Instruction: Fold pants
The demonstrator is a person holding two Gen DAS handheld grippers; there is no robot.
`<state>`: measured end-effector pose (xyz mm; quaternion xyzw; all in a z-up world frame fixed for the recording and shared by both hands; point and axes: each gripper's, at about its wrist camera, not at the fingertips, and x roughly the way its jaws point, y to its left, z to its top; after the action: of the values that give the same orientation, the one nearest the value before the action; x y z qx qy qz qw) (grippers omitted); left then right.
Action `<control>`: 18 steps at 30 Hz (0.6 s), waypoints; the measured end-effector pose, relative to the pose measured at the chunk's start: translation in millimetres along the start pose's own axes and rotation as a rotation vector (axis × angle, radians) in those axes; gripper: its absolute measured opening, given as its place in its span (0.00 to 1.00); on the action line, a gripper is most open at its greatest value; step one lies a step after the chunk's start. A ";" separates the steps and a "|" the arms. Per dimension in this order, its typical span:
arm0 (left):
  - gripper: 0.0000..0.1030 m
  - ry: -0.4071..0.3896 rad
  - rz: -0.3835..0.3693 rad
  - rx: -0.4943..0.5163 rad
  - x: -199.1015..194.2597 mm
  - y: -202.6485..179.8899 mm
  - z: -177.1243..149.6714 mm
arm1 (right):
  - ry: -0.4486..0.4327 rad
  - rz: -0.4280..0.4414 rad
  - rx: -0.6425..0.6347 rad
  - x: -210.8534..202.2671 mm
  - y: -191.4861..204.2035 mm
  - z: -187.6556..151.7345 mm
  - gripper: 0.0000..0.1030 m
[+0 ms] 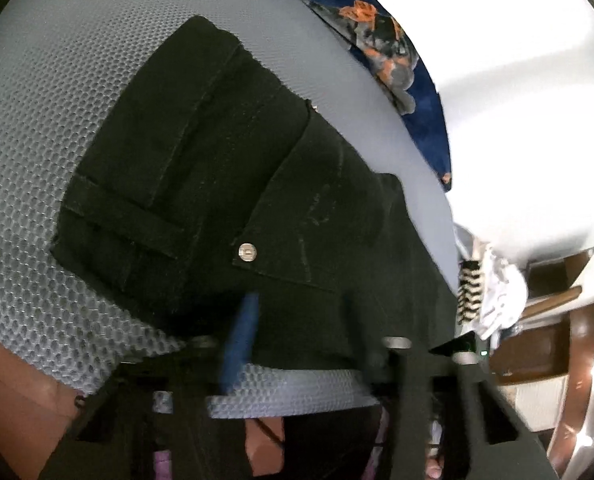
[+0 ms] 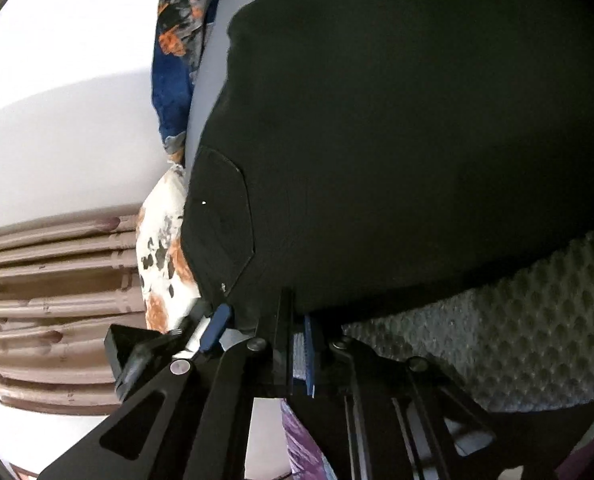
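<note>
Black pants [image 1: 225,168] are lying spread on a grey honeycomb-textured surface [image 1: 37,160], waistband end filling the left wrist view. A back pocket with a silver rivet [image 1: 247,251] is sitting just above the view's middle bottom; a belt loop is showing toward 9 o'clock. In the right wrist view the pants [image 2: 397,120] are covering most of the frame, a rounded pocket toward 8 o'clock.

Left tool [image 1: 297,344]: fingers are reaching into the near edge of the fabric at 6 o'clock, one blue pad [image 1: 241,344] visible and blurred. Jaws are standing narrow, apparently pinching the hem edge of the cloth.

Right tool [image 2: 297,320]: jaws are nearly together, seemingly clamping the near edge of the pants at 6 o'clock; a blue pad [image 2: 312,352] is showing beside the black finger. The other tool's blue tip is poking in at 7 o'clock, just beside.

Clutter: blue-and-orange patterned cloth [image 1: 397,64] at 1 o'clock, white spotted fabric [image 2: 165,248] at 8 o'clock off the edge.

Progress, as judged: early. The garment is looking flat, no crease or doubled layer clearly visible. Both tools are taking hold along the same near edge, likely readying the first fold. Lifting, carrying over, and all later folds are remaining.
</note>
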<state>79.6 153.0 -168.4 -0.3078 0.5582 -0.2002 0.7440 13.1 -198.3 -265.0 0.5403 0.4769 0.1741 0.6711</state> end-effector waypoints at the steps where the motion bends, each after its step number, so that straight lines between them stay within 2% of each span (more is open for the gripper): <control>1: 0.20 -0.003 0.030 0.016 -1.0 -1.0 -0.7 | 0.001 0.005 -0.007 0.0 2.5 -0.2 0.06; 9: 0.20 -0.032 0.079 -0.018 -20.9 11.3 -5.4 | 0.025 0.000 -0.010 1.8 3.7 -2.4 0.05; 12: 0.20 -0.048 0.105 0.006 -21.9 14.4 -3.4 | 0.043 0.024 0.006 8.3 -0.7 4.2 0.06; 15: 0.20 -0.054 0.123 0.017 -18.1 20.5 -0.6 | 0.082 0.067 0.051 12.4 -7.0 6.6 0.12; 17: 0.20 -0.071 0.133 0.027 -16.1 23.9 1.6 | 0.099 0.082 0.039 8.1 -5.7 7.5 0.25; 18: 0.20 -0.079 0.143 0.039 -15.7 23.3 3.1 | 0.111 0.076 0.001 -0.7 -0.7 7.8 0.27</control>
<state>76.8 180.8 -172.6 -0.2603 0.5450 -0.1452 0.7837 19.0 -203.5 -265.7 0.5480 0.4925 0.2290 0.6362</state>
